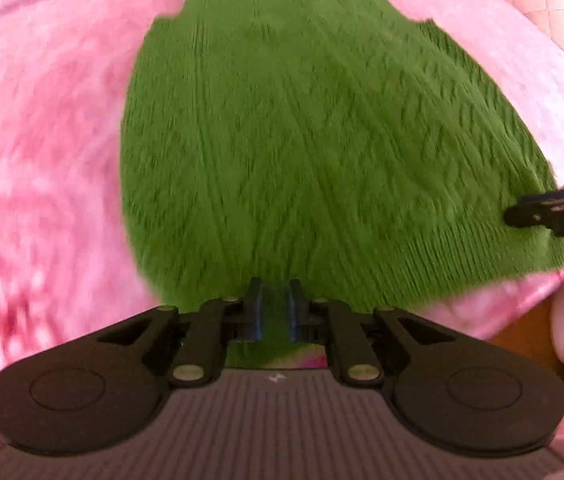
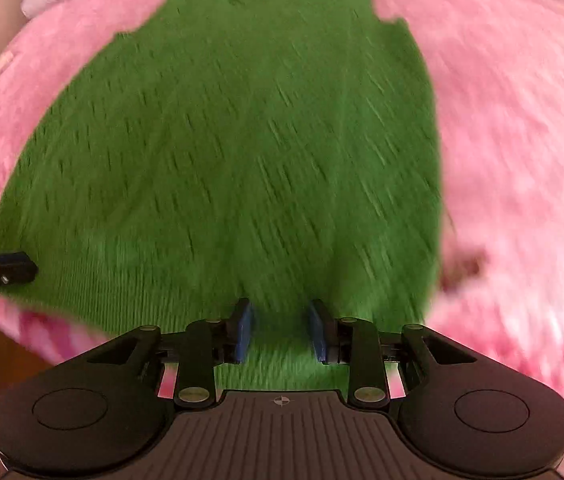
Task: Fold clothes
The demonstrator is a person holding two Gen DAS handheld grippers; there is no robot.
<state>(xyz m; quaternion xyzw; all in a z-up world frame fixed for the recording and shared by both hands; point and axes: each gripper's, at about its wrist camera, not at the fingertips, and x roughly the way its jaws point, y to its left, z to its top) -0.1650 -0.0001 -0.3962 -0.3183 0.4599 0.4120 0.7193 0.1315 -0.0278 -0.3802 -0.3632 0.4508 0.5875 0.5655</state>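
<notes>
Lying flat on a fluffy pink blanket [image 1: 54, 128], the green ribbed-knit sweater [image 1: 282, 140] fills the middle of both my wrist views, neckline at the far end and ribbed hem nearest my tools. It looks folded into a narrow panel with no loose sleeve showing, its far corners stepping in towards the collar, and the cable pattern runs lengthwise down the front.

My left tool [image 1: 275, 308] sits at the near hem, its blue-padded fingers [image 1: 258, 312] drawn close together with a strip of green knit between them; they appear to pinch the hem edge. My right tool [image 2: 280, 330] hovers over the hem near the opposite corner, pads [image 2: 244, 330] standing moderately apart with green fabric seen in the gap, and I cannot tell whether they press on it.

Each tool's black tip also pokes in at the side of the other's view, over the sweater's lower corner.

Both pictures are smeared by motion blur, so the knit texture and the blanket's darker pink markings are hard to read. A brownish smudge [image 2: 464, 268] on the blanket, right of the sweater, is too blurred to identify. Pale quilted bedding [image 1: 554, 32] is cut off at the top corner.
</notes>
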